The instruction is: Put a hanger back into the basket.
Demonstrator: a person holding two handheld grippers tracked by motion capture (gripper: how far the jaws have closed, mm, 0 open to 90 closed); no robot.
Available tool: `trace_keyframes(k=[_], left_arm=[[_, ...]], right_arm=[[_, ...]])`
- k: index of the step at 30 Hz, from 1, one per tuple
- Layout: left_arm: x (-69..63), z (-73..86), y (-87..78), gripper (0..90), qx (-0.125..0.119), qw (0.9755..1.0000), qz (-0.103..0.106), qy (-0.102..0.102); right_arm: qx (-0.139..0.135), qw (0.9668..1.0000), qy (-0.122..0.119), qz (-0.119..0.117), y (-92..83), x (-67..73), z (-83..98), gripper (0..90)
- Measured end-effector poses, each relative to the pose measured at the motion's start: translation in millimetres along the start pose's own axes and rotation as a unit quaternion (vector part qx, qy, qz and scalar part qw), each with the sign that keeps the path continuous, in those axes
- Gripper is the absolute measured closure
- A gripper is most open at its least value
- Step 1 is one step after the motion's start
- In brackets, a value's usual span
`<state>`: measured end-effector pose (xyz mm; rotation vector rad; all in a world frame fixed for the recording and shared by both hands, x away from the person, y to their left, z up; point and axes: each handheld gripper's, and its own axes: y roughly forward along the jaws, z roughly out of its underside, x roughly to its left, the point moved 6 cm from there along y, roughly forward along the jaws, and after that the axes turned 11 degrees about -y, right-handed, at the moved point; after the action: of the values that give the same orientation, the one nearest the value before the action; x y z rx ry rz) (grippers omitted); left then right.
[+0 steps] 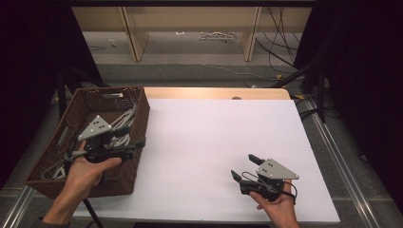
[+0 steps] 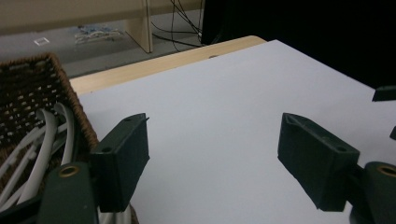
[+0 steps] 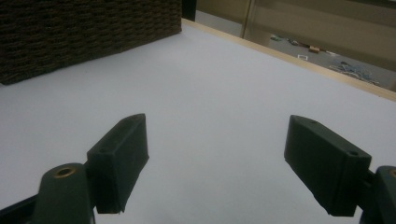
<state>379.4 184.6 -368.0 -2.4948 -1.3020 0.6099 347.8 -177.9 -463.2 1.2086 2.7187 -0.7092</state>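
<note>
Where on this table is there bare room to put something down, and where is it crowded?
The white sheet is bare from the wicker basket on its left across to its right edge, and from the wooden strip at the far side down to the right tongs. The crowded spot is the basket: white cables lie inside, and the left tongs hang open at its rim.

High view: above the near edge, facing forward and down over the whole table (image 1: 214, 142).
Left gripper view: low, close, basket (image 2: 32, 88) at frame left.
Right gripper view: low, close, the same basket at upper left.
</note>
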Motion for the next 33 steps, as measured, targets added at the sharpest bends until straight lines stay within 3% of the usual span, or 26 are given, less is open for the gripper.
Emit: trace_keyframes(k=[5, 6, 7, 8, 9, 11, 21, 24, 30, 33], left_arm=[[-21.0, 4.0, 10.2, 24.1, 0.004, 0.9995, 0.011, 0.031], [-24.0, 5.1, 13.0, 22.8, 0.005, 0.9994, 0.016, 0.031], [-26.5, 6.1, 15.8, 21.5, 0.006, 0.9994, 0.020, 0.026], [-29.1, 7.1, 18.4, 21.3, 0.006, 0.9994, 0.025, 0.023], [-30.9, 7.8, 20.5, 21.3, 0.006, 0.9993, 0.026, 0.024], [-35.3, 9.8, 25.4, 20.2, 0.005, 0.9992, 0.033, 0.023], [-57.3, 27.4, 46.0, 16.4, -0.022, 0.9970, 0.073, 0.010], [-61.2, 31.9, 48.5, 16.4, -0.040, 0.9959, 0.081, 0.003], [-64.2, 46.0, 55.2, 16.3, -0.036, 0.9955, 0.088, 0.005], [-66.4, 52.7, 56.4, 16.3, -0.039, 0.9948, 0.091, 0.023]], right_arm=[[-0.001, 1.0000, 0.000, 0.000, 0.1, 0.5, -0.3, 22.6], [-0.010, 1.0000, 0.002, -0.002, 1.4, 1.1, -0.9, 22.6], [0.005, 1.0000, 0.001, -0.001, -1.1, 0.8, 0.1, 22.6], [-0.009, 1.0000, 0.002, -0.001, 1.1, 1.0, -0.9, 22.6], [0.009, 0.9999, 0.004, -0.005, -1.9, 1.5, 0.5, 22.6], [0.003, 1.0000, 0.002, 0.000, -1.1, 0.3, 0.3, 22.6], [-0.001, 1.0000, 0.004, 0.003, -1.2, 0.3, -0.5, 22.6], [0.003, 1.0000, 0.007, -0.002, -2.9, 1.0, -0.8, 22.6], [-0.004, 1.0000, 0.005, 0.002, -3.7, -0.7, -1.7, 22.6], [-0.003, 1.0000, 0.008, 0.000, -4.9, -0.6, -2.0, 22.6]])
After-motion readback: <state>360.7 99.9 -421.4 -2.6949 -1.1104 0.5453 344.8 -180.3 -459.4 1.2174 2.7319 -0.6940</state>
